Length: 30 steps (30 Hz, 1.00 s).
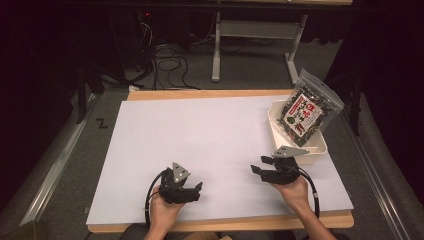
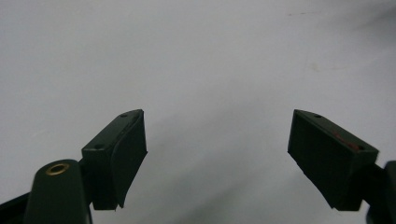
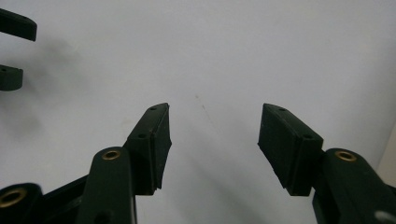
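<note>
White tabletop (image 1: 200, 130), 1 tray (image 1: 320, 147), 1 snack bag (image 1: 310, 112), 2 grippers, left (image 1: 197, 190) and right (image 1: 259, 165), jaws wide open, empty.

The snack bag (image 1: 306, 116) bears a red-and-white label, too small to read

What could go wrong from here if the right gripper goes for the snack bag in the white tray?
1. The snack bag leans tilted on the white tray, sticking out over its far rim; a push might tip it off the table's right edge.
2. The tray sits near that edge and could slide.
3. The right gripper, open, points away from the bag toward the left gripper; turning it could snag its cable.
</note>
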### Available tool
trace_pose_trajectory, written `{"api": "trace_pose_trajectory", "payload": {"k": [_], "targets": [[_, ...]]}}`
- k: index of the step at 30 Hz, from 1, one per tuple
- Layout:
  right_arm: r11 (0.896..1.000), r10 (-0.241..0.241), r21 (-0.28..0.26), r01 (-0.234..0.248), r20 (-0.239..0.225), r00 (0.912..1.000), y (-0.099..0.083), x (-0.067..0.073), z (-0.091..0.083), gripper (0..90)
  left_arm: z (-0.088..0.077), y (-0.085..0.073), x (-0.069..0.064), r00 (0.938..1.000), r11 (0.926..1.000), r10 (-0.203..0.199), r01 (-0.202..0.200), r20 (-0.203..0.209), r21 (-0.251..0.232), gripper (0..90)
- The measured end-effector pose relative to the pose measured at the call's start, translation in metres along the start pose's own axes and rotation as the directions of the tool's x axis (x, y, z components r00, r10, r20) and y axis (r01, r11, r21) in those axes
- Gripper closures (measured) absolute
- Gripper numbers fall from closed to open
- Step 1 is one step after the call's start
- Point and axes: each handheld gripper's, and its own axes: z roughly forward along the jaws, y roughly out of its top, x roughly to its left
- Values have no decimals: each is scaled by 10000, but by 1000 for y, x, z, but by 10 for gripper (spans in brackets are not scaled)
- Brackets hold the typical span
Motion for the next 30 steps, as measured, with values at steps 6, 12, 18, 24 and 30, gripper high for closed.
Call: {"api": "trace_pose_trajectory", "payload": {"k": [6,12,18,24,30], "targets": [[10000,52,-5,-52,105,9999,-1,1,5,436,0,0,0,10000,10000,-10,10,-10,-21,201],[9994,-284,193,277,385,9989,-4,1,9,428,0,1,0,10000,10000,13,-13,3,-26,202],[9998,-144,103,141,302,9994,-5,1,12,424,1,1,0,10000,10000,3,-3,36,6,202],[10000,2,95,-5,294,9996,-8,0,14,423,0,1,0,10000,10000,25,-25,10,-16,202],[9999,-31,123,27,335,9994,-11,0,14,423,0,1,0,10000,10000,74,-74,13,-19,202]]}}
